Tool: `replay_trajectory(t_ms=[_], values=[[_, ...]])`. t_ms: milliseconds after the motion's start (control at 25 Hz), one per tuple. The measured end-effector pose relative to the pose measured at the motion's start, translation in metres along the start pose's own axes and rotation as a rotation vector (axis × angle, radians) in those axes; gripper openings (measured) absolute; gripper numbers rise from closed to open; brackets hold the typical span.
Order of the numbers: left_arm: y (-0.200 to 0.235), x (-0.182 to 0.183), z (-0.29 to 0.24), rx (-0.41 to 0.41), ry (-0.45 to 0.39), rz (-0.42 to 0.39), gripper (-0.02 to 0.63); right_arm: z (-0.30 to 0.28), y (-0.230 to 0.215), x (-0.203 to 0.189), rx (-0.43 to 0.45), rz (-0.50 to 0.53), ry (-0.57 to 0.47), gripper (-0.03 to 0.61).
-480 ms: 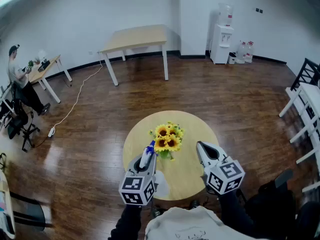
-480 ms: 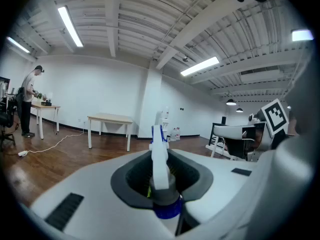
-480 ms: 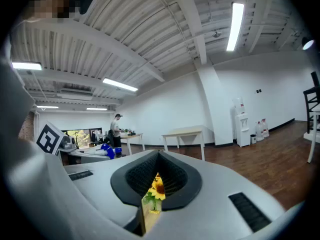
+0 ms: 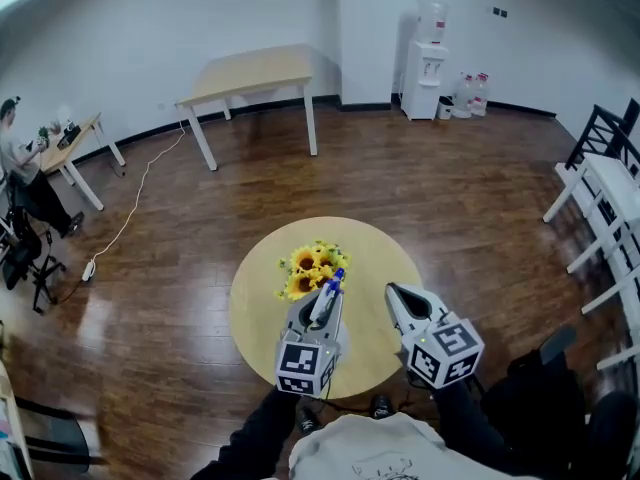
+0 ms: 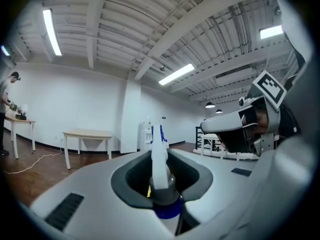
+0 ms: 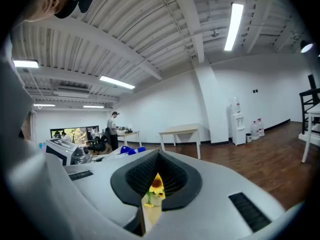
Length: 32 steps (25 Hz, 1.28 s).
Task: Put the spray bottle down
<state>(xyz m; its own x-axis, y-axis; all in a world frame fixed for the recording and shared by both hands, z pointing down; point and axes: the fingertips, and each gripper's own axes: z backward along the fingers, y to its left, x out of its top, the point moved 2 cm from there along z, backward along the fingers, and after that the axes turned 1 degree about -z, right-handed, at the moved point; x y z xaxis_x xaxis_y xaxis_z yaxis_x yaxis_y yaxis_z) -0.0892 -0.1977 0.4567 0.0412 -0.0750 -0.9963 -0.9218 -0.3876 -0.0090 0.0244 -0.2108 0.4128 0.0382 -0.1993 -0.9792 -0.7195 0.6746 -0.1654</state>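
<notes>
The spray bottle (image 5: 159, 160) is gripped between the jaws of the left gripper (image 4: 316, 318), which is held level over the near part of the round table (image 4: 258, 303). The bottle's white trigger head is seen rising out of the jaws. Its blue collar is lodged low at their throat, and the blue nozzle tip is pushed out just past the fingertips. Whether the bottle's base touches the tabletop cannot be told, since the body is hidden beneath the gripper. A bunch of sunflowers (image 4: 305, 261) is placed just ahead of that gripper's tips and a little to its left, near the nozzle. The right gripper (image 4: 396, 298) is held just to the right of the left one, apart from it. Its jaws are drawn together, with only a thin slit left between them, and nothing is held. Through that slit a sunflower is glimpsed ahead. Well ahead of both grippers a rectangular wooden table (image 4: 250, 71) is seen, and a water dispenser (image 4: 428, 58) is set against the wall ahead and to the right. Far off to the left of the left gripper, a person (image 4: 12, 138) is seated at a desk.
</notes>
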Motion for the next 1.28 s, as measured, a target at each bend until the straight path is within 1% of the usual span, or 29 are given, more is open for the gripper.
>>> replay_trajectory(t_ms=[120, 320, 480, 600, 760, 960, 1280], values=[[-0.008, -0.009, -0.022, -0.029, 0.0, -0.037, 0.086, 0.004, -0.003, -0.004, -0.011, 0.001, 0.003, -0.012], [-0.012, -0.015, -0.055, -0.034, -0.013, -0.061, 0.085, 0.009, -0.014, -0.006, -0.029, 0.004, 0.015, -0.012], [-0.016, -0.021, -0.073, -0.013, -0.03, -0.116, 0.086, 0.013, -0.026, -0.01, -0.038, 0.008, 0.025, -0.012], [-0.018, -0.023, -0.085, 0.013, -0.042, -0.124, 0.086, 0.016, -0.037, -0.014, -0.04, 0.014, 0.033, -0.012], [-0.015, -0.02, -0.086, 0.02, -0.054, -0.123, 0.086, 0.015, -0.036, -0.015, -0.042, 0.018, 0.041, -0.012], [-0.019, -0.025, -0.092, 0.02, -0.056, -0.131, 0.086, 0.018, -0.041, -0.019, -0.041, 0.02, 0.047, -0.012], [-0.024, -0.026, -0.09, -0.005, -0.071, -0.149, 0.091, 0.016, -0.043, -0.018, -0.04, 0.021, 0.046, -0.012]])
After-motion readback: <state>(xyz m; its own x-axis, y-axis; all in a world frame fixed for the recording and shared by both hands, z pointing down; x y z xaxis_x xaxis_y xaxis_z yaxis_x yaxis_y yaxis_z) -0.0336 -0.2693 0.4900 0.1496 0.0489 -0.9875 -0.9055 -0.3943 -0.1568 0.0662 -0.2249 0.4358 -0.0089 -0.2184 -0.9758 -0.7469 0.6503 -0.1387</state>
